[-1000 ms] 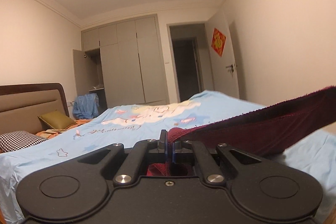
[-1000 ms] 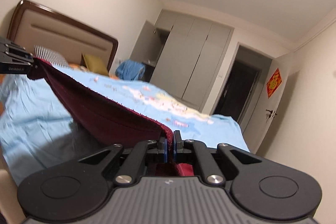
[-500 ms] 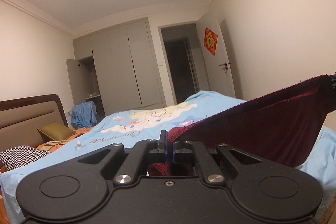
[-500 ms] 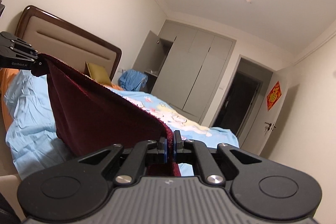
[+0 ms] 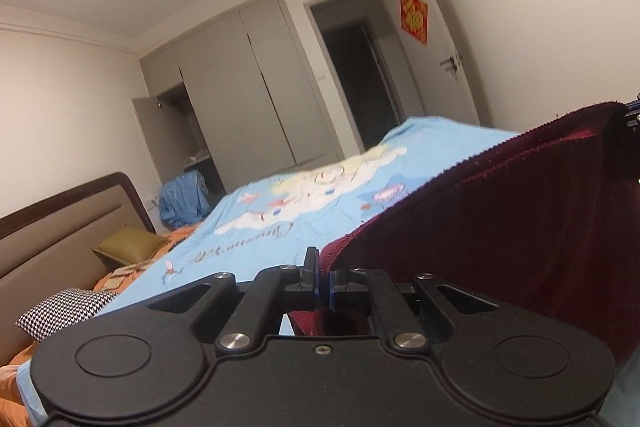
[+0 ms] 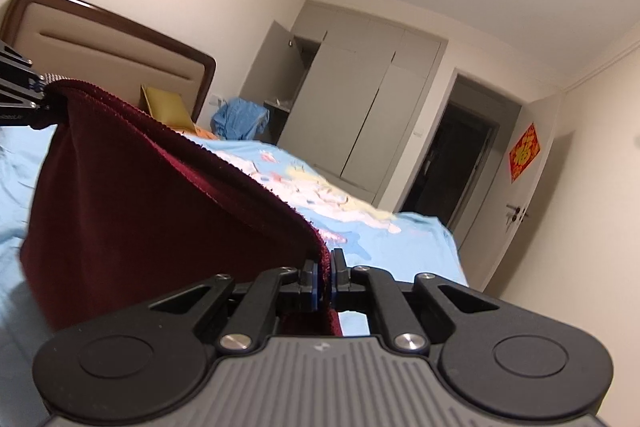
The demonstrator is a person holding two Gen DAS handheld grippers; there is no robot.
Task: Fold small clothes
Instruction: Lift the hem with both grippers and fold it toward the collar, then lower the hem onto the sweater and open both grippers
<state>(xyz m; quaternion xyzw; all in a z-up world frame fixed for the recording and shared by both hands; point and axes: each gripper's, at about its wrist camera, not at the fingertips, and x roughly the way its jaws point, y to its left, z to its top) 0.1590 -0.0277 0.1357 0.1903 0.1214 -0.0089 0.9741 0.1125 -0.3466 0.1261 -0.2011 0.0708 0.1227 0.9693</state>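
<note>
Item under inspection: 1 dark red cloth [image 5: 500, 227], plush/terry-type pile w/ a ribbed, slightly frayed top hem, no print or pattern visible; type of garment can't be told. Location: held up in the air above the bed [image 5: 280, 227], stretched betw. the 2 grippers, top edge taut and running corner to corner, body hanging down in a slack sheet w/ soft vertical folds; lower edge out of frame in both views, so contact w/ the bedding can't be confirmed. Left gripper [image 5: 324, 283]: jaws pressed together, pinching one top corner of the cloth, fabric bunched behind the pads. Right gripper [image 6: 325, 279]: jaws likewise closed, pinching the opposite top corner, hem passing betw. the blue-edged pads. Each gripper shows at the far end of the cloth in the other's view, at frame edge. Count, rest of room: 1 bed w/ light blue cartoon-print cover and 1 brown padded headboard [image 6: 112, 43]; 1 olive pillow [image 5: 128, 247]; 1 black/white houndstooth pillow [image 5: 64, 311]; 1 heap of blue fabric [image 6: 240, 119] beside the bed head; 1 grey wardrobe [image 5: 248, 91] w/ 1 door standing open; 1 dark doorway [image 6: 452, 163]; 1 red/gold square decoration [image 6: 524, 151] on the room door.
</note>
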